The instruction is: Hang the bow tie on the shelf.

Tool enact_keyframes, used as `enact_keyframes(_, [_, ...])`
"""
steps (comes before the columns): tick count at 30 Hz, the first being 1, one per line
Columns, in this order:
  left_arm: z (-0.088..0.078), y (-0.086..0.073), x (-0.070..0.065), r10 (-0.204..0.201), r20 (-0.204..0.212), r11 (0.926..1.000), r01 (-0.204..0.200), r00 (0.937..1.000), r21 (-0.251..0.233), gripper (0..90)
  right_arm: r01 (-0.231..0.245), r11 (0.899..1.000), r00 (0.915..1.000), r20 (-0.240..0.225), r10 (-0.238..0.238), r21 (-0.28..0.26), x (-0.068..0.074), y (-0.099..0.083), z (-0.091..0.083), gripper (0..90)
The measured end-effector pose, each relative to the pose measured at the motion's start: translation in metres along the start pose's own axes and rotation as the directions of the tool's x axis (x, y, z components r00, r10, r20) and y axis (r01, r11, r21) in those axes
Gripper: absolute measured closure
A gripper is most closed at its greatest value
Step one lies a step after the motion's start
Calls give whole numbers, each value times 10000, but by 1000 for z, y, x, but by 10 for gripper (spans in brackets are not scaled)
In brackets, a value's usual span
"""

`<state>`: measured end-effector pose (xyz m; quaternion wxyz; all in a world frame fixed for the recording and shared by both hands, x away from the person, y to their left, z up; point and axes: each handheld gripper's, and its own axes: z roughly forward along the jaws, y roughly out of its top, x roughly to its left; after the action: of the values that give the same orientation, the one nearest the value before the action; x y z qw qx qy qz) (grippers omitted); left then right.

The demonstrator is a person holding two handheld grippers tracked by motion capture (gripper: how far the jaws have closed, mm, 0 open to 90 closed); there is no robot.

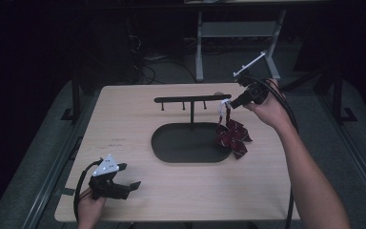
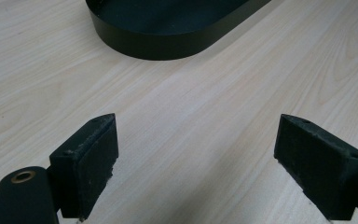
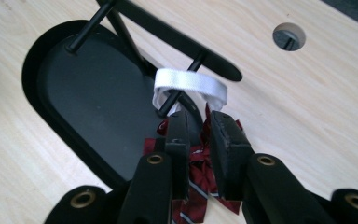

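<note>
white elastic band point(image 3: 189, 83) of the dark red bow point(image 1: 232, 136) is looped over the end peg of the black rack point(image 1: 191, 99), toward the table's point(image 1: 171, 191) far right corner. right gripper point(image 3: 198, 122), nearly closed, pinches the band; seat it gently before releasing. left gripper point(image 2: 196, 154) waits wide open, empty, near the front left corner.

The desk point(image 1: 181, 191) has a light wood-grain top with a round cable hole point(image 3: 289, 36) near its far right edge. Beyond the desk, on the dark floor point(image 1: 352, 157), stands a grey metal frame point(image 1: 238, 33). Black cables point(image 1: 145, 67) lie on the floor to its left.
</note>
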<state>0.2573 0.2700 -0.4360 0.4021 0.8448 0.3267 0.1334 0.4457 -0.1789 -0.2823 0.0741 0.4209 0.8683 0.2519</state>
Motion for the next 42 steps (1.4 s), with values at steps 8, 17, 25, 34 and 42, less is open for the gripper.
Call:
enact_keyframes(8, [0,-1,0,-37,-11,10000,37,10000,32,135,-213,9997,9995,-219,211,-80,-6,-13,-1,738])
enact_keyframes(17, [0,-1,0,9,-28,9999,-9,10000,121,135,-388,9992,9982,-465,383,-99,-12,-25,0,681])
enact_keyframes(25, [0,-1,0,-31,-53,10000,31,10000,50,135,-494,9988,9971,-579,490,-47,-14,-31,1,650])
enact_keyframes(34, [1,0,-1,-55,-39,10000,55,10000,62,135,-647,9978,9959,-636,637,-135,-18,-40,3,601])
enact_keyframes(42, [-1,0,1,37,-72,9999,-36,10000,128,135,-786,9968,9946,-684,776,-131,-21,-48,4,584])
